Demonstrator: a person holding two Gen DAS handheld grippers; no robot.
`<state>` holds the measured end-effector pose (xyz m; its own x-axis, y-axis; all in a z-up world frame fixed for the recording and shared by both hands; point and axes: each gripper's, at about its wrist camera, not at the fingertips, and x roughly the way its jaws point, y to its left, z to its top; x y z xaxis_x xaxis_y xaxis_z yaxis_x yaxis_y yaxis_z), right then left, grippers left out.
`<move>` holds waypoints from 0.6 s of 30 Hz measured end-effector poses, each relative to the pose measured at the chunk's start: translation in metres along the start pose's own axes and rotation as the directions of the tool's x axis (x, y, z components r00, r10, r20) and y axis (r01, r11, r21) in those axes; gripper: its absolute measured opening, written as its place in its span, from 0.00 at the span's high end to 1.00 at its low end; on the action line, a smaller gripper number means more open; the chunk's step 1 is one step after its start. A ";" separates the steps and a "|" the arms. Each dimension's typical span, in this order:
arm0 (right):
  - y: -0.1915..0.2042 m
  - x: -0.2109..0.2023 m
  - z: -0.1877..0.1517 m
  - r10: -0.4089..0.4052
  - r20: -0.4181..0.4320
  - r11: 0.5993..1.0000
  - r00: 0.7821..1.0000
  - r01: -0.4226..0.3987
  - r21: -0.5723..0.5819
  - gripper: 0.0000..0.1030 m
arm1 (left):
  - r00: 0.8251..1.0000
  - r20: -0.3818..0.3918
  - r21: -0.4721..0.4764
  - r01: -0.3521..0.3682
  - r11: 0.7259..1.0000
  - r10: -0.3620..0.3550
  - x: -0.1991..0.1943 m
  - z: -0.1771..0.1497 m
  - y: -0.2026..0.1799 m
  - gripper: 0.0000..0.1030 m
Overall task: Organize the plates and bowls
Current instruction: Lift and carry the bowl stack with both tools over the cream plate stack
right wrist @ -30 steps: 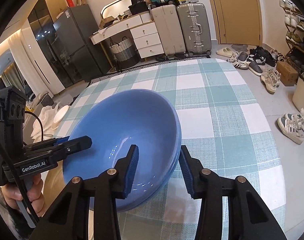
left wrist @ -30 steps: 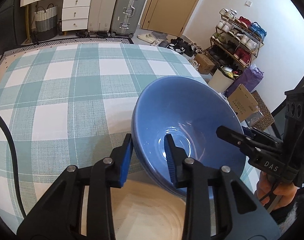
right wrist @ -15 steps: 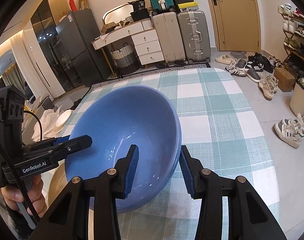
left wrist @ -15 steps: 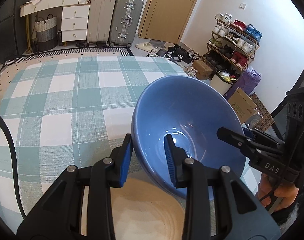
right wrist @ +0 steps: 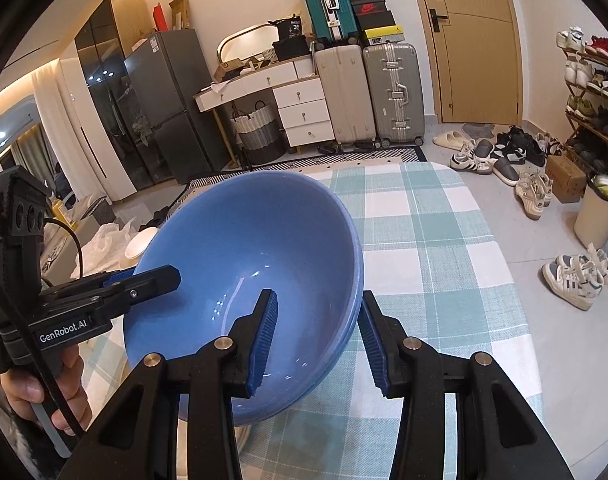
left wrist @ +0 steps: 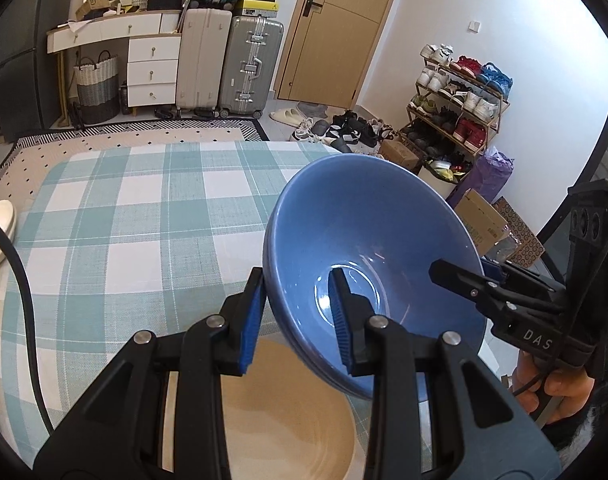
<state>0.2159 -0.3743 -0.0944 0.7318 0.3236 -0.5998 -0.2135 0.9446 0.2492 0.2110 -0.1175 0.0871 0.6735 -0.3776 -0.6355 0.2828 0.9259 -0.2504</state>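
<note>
Left wrist: blue bowl [left wrist: 368,240], empty, above beige bowl [left wrist: 287,412].

Blue bowl [left wrist: 384,236], teal-and-white checked tablecloth [left wrist: 143,208], perhaps beige plate [left wrist: 287,412] beneath.

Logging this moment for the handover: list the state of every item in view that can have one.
blue bowl: lifted, tilted, gripped at both rims.
left gripper: shut on the bowl's rim.
right gripper: shut on the opposite rim.
beige plate: flat on the tablecloth, below the bowl.
door: closed.
drawers: closed.
</note>
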 end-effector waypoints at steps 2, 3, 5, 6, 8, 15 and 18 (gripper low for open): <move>0.007 -0.008 -0.001 0.006 0.008 1.000 1.000 -0.006 -0.009 0.58 | 1.000 0.011 -0.001 -0.007 1.000 0.007 -0.013 -0.002 -0.001 0.72; 0.011 -0.011 -0.001 0.010 0.012 1.000 1.000 -0.010 -0.012 0.58 | 1.000 0.013 -0.002 -0.012 1.000 0.012 -0.020 -0.004 -0.001 0.72; 0.018 -0.017 -0.003 0.015 0.016 1.000 1.000 -0.015 -0.020 0.58 | 1.000 0.020 -0.005 -0.019 1.000 0.019 -0.032 -0.007 -0.001 0.72; 0.023 -0.020 -0.003 0.017 0.018 1.000 1.000 -0.016 -0.027 0.58 | 0.999 0.025 -0.006 -0.023 1.000 0.023 -0.039 -0.008 -0.001 0.72; 0.033 -0.026 -0.005 0.019 0.023 0.999 1.000 -0.018 -0.040 0.58 | 0.999 0.036 -0.010 -0.030 0.999 0.031 -0.052 -0.012 0.000 0.72; 0.060 -0.034 -0.012 0.041 0.029 0.998 0.999 -0.039 -0.052 0.58 | 0.997 0.049 -0.027 -0.063 0.998 0.065 -0.092 -0.032 0.008 0.72; 0.071 -0.034 -0.017 0.054 0.030 0.997 0.998 -0.052 -0.058 0.58 | 0.995 0.052 -0.033 -0.081 0.996 0.083 -0.107 -0.042 0.014 0.72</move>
<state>0.1647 -0.3175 -0.0690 0.7381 0.3722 -0.5628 -0.2884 0.9281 0.2355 0.1140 -0.0640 0.1205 0.7294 -0.2999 -0.6149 0.2044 0.9533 -0.2224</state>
